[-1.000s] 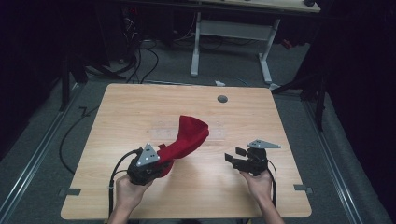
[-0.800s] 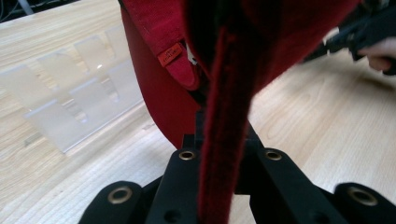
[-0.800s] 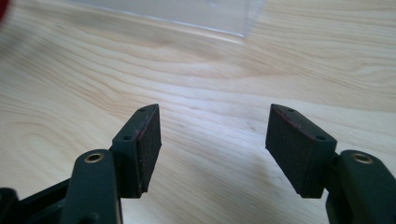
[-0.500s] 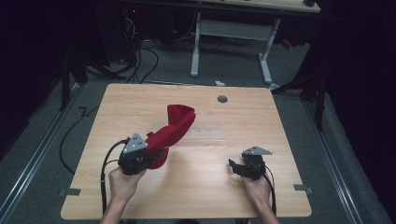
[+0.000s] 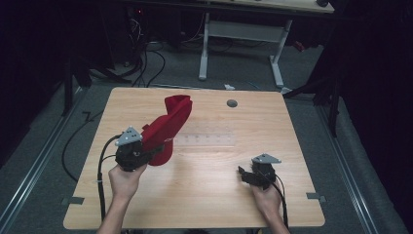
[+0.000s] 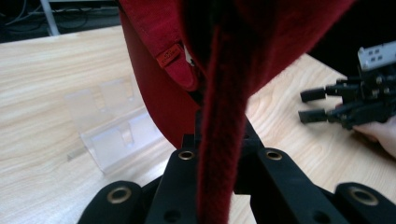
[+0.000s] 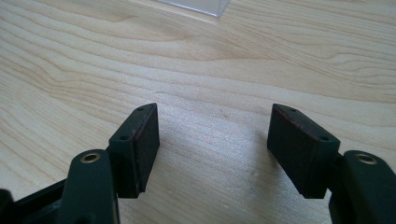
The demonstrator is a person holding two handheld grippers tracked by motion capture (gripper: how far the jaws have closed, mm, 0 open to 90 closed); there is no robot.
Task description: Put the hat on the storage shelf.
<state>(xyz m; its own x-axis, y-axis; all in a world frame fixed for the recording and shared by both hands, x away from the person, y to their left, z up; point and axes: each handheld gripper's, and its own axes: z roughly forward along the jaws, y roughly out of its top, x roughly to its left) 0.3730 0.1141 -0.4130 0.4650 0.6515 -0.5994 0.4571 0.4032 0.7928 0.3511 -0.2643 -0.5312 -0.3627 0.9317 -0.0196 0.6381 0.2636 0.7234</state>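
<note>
A red fabric piece with a small sewn label stands up off the wooden table, left of centre. My left gripper is shut on its lower end; in the left gripper view the cloth runs down between the jaws. My right gripper hovers low near the front right, open, with bare wood between its pads. It also appears at the right of the left gripper view.
A clear plastic stand lies at the table's middle, just right of the cloth. A round grommet sits near the far edge. Beyond the table are a white desk frame and floor cables.
My left gripper has drawn the red cloth leftward and raised it so it stands more upright. My right gripper has pulled back toward the table's front edge, still open.
</note>
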